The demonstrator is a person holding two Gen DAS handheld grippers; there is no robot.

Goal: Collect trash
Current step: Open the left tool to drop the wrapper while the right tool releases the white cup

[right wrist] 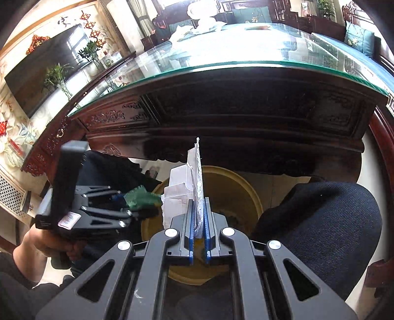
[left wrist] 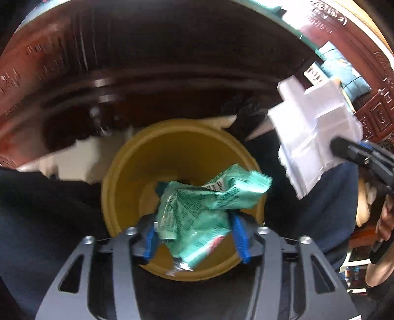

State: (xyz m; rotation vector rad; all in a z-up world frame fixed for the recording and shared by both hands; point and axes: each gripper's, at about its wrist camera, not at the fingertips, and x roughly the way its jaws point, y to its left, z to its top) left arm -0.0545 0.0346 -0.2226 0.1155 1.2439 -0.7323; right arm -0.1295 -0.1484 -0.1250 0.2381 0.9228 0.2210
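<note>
A yellow trash bin (left wrist: 128,177) stands on the floor under a dark wooden table; it also shows in the right wrist view (right wrist: 236,187). My left gripper (left wrist: 194,236) has its jaws spread wide, and a crumpled green wrapper (left wrist: 197,209) sits between them over the bin's mouth, touching the right pad. My right gripper (right wrist: 199,229) is shut on a white plastic blister pack (right wrist: 194,187), held upright above the bin. That pack (left wrist: 312,137) shows at the right of the left wrist view. The left gripper (right wrist: 123,206) with the wrapper (right wrist: 140,197) shows in the right wrist view.
A glass-topped carved wooden table (right wrist: 246,49) looms over the bin, with white trash (right wrist: 206,17) at its far side. The person's dark-trousered knee (right wrist: 320,226) is right of the bin. A TV (right wrist: 44,66) and plants stand at the left wall.
</note>
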